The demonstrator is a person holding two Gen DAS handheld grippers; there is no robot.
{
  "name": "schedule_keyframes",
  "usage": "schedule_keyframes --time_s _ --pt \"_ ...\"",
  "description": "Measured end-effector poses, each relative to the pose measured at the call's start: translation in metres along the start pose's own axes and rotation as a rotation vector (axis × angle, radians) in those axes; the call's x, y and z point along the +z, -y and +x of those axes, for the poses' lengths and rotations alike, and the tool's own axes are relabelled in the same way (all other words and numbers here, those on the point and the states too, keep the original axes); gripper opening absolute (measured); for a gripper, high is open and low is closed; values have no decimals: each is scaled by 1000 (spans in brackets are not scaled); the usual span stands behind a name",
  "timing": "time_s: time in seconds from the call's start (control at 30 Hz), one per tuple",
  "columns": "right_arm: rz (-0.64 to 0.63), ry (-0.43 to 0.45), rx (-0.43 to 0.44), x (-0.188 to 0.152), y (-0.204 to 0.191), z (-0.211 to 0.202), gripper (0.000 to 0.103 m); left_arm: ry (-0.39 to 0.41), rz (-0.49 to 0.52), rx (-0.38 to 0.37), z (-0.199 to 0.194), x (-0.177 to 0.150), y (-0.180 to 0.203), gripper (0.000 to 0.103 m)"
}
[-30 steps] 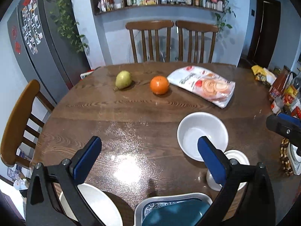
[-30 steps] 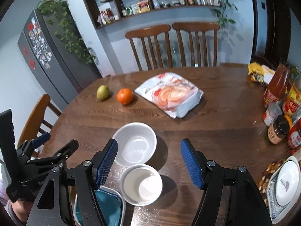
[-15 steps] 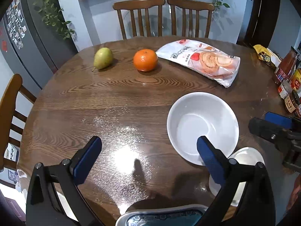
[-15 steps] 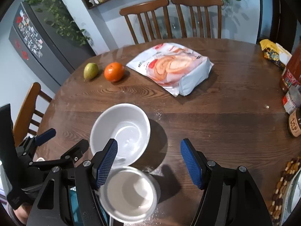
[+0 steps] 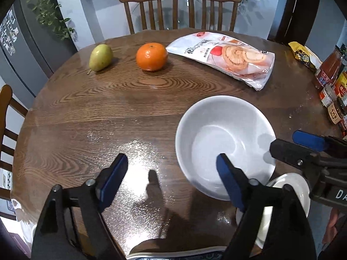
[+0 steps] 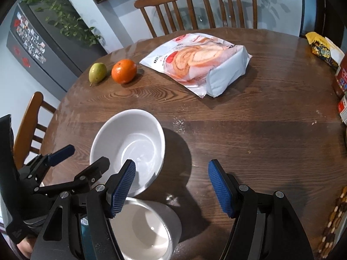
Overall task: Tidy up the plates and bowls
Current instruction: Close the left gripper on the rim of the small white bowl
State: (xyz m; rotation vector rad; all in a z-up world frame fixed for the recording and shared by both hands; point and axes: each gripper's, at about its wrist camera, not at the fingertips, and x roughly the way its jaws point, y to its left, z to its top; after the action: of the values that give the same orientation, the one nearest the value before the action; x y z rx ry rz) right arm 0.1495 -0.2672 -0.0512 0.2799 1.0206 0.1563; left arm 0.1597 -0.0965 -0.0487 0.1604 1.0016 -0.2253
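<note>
A large white bowl (image 5: 225,143) (image 6: 130,143) stands on the round wooden table (image 5: 130,112). A smaller white bowl (image 6: 149,227) (image 5: 292,184) sits just in front of it. My left gripper (image 5: 172,179) (image 6: 81,159) straddles the large bowl's left rim, one finger over the inside and one outside. Its jaws are closing, and the pads do not touch the rim. My right gripper (image 6: 171,187) (image 5: 300,148) hangs open above the near side of both bowls, gripping nothing. A blue-patterned plate (image 5: 173,255) shows at the bottom edge, mostly hidden.
Farther back lie a pear (image 5: 100,57), an orange (image 5: 151,56) and a bag of roll cake (image 5: 227,56). Bottles and jars (image 5: 329,75) and a yellow packet (image 6: 323,47) crowd the right edge. Wooden chairs (image 5: 180,8) surround the table.
Both grippers have come down and forward onto the large bowl, which now fills more of each view. The left jaws have narrowed; the right jaws kept their width.
</note>
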Motion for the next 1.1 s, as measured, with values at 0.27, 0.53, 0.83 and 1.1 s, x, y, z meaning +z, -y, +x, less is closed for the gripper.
schedule_keyframes --time_s 0.27,0.53,0.83,1.1 --pt "27 -13 32 -2 5 8 70 -29 23 -20 10 -2 7 62" --pt "44 -24 54 -4 7 13 70 -38 25 -25 16 -1 8 53" --pt "37 -21 60 -4 4 13 64 -41 27 -33 17 -2 9 42" --pt "38 -32 69 -4 3 18 36 -47 36 -32 19 -3 11 26"
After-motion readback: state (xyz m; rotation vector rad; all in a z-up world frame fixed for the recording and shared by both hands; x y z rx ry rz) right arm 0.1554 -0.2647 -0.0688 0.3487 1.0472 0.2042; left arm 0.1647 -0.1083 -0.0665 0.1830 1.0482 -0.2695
